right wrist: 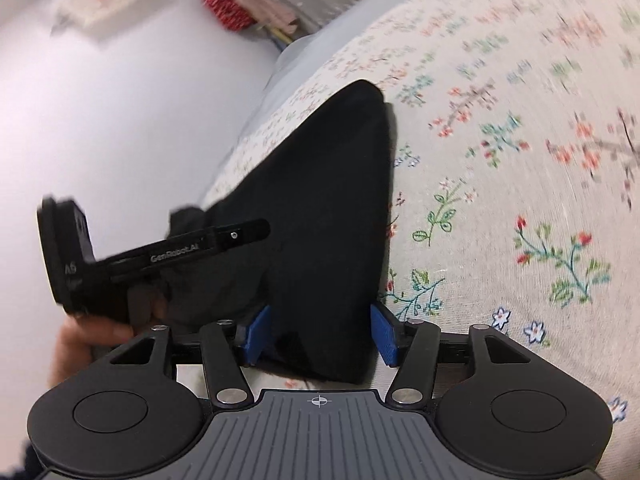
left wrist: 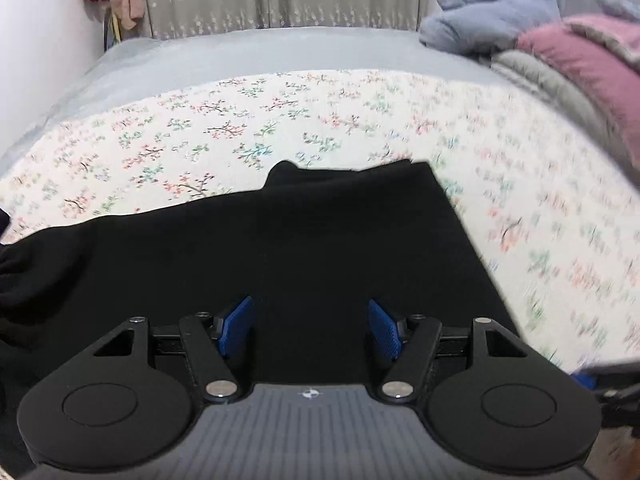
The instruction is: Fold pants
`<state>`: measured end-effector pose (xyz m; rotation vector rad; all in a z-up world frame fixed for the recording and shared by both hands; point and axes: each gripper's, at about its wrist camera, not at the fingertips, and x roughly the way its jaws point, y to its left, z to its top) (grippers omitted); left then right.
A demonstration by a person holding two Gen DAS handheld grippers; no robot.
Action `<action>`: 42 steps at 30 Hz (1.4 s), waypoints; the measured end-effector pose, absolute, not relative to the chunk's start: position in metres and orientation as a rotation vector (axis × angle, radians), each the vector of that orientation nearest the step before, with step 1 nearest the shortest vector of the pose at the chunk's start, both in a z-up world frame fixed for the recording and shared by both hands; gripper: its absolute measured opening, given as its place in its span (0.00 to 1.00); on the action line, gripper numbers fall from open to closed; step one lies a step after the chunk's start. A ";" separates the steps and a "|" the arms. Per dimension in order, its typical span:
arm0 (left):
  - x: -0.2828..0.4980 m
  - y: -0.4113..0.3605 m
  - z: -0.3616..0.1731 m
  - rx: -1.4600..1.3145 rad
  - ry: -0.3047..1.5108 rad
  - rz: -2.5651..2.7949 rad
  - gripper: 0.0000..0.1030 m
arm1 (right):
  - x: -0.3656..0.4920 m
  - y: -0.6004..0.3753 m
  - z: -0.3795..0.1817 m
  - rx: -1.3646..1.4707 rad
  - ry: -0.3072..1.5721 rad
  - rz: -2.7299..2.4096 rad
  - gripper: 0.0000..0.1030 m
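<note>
Black pants (left wrist: 280, 248) spread flat on floral sheet (left wrist: 240, 120) of bed, one corner folded near centre. Left gripper (left wrist: 311, 326) above the fabric, blue pads (left wrist: 236, 328) spread wide, nothing pinched. Right gripper (right wrist: 320, 332) parted around a pants edge (right wrist: 328, 240), pads apparently not pressing it. Hand (right wrist: 86, 334) holding left gripper.

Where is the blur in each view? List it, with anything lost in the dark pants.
Left wrist view: the floral sheet smears at right, sharp at centre; the black pants show no fold detail. Right wrist view: the wall and red cloth streak, and the fisheye bends the bed edge.
</note>
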<state>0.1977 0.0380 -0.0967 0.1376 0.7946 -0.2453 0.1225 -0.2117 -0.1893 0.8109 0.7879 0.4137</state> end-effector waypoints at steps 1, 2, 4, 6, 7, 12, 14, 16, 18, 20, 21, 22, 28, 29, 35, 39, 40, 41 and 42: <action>0.201 0.036 -0.096 0.115 0.802 -0.255 0.82 | 0.123 -0.213 -0.191 0.833 0.786 0.413 0.53; 0.205 0.032 -0.095 0.098 0.811 -0.265 0.82 | 0.123 -0.213 -0.192 0.845 0.784 0.410 0.53; 0.211 0.019 -0.095 0.093 0.823 -0.274 0.82 | 0.125 -0.211 -0.194 0.835 0.780 0.399 0.53; 0.220 0.000 -0.096 0.111 0.832 -0.296 0.82 | 0.124 -0.207 -0.193 0.817 0.772 0.390 0.53; 0.225 -0.012 -0.097 0.127 0.836 -0.302 0.82 | 0.123 -0.205 -0.193 0.811 0.767 0.383 0.53; 0.255 -0.069 -0.106 0.223 0.872 -0.298 0.88 | 0.120 -0.200 -0.194 0.817 0.741 0.366 0.55; 0.269 -0.087 -0.114 0.280 0.906 -0.233 0.91 | 0.118 -0.200 -0.194 0.820 0.733 0.360 0.55; 0.278 -0.102 -0.121 0.342 0.938 -0.179 0.94 | 0.118 -0.196 -0.193 0.802 0.726 0.348 0.55; 0.282 -0.115 -0.125 0.420 0.933 -0.130 1.00 | 0.119 -0.190 -0.189 0.760 0.718 0.345 0.53; 0.283 -0.129 -0.130 0.519 0.902 -0.102 1.00 | 0.118 -0.183 -0.187 0.714 0.708 0.335 0.52; 0.282 -0.134 -0.131 0.561 0.882 -0.095 1.00 | 0.116 -0.179 -0.184 0.691 0.701 0.338 0.52; 0.282 -0.138 -0.133 0.597 0.869 -0.090 1.00 | 0.117 -0.177 -0.183 0.671 0.697 0.340 0.52; 0.280 -0.140 -0.133 0.645 0.864 -0.099 0.82 | 0.123 -0.185 -0.193 0.749 0.720 0.322 0.52; 0.280 -0.139 -0.134 0.653 0.860 -0.093 0.73 | 0.125 -0.186 -0.195 0.762 0.721 0.324 0.53; 0.277 -0.135 -0.136 0.636 0.836 -0.088 0.32 | 0.128 -0.185 -0.200 0.761 0.705 0.375 0.58; 0.280 -0.104 -0.104 0.421 0.848 -0.130 0.29 | 0.128 -0.198 -0.203 0.854 0.703 0.382 0.58; 0.280 -0.096 -0.097 0.379 0.845 -0.144 0.29 | 0.129 -0.200 -0.205 0.876 0.701 0.383 0.58; 0.279 -0.088 -0.091 0.341 0.841 -0.154 0.29 | 0.130 -0.202 -0.206 0.887 0.700 0.381 0.56; 0.278 -0.081 -0.085 0.306 0.836 -0.161 0.29 | 0.131 -0.201 -0.207 0.882 0.703 0.379 0.56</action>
